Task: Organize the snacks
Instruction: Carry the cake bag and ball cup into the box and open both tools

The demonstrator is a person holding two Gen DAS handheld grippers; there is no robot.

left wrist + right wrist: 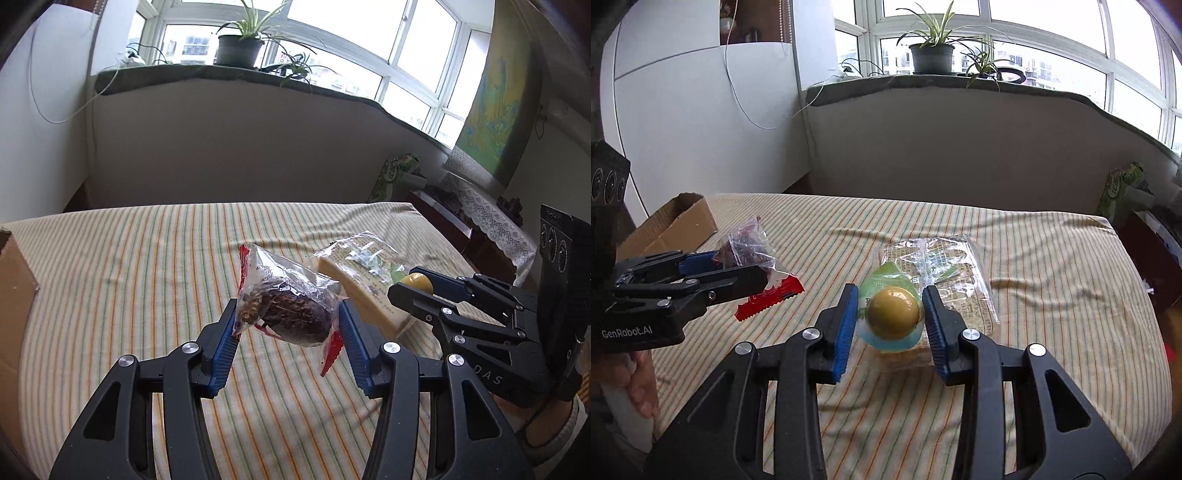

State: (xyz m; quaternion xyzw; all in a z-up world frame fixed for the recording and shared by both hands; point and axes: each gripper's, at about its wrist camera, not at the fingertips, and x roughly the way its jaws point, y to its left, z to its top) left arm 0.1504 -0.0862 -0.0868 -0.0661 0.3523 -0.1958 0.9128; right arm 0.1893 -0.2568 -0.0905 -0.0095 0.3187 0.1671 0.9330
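Observation:
My left gripper [288,314] is shut on a clear snack bag with red ends [284,299] holding a dark brown cake, lifted above the striped bedcover [129,266]. My right gripper [891,314] is shut on a round yellow-brown snack in a green and blue wrapper [893,314], also held off the cover. Each gripper shows in the other's view: the right one [410,288] at the right, the left one [738,269] with its bag [746,247] at the left. A flat clear pack of pale biscuits [945,273] [362,277] lies on the cover behind the right gripper.
An open cardboard box [676,225] [14,280] stands at the left edge of the bed. A low wall with a sill of potted plants [931,51] runs behind. A green packet [1123,192] and a dark cabinet [443,218] sit at the right. A hand [642,384] shows bottom left.

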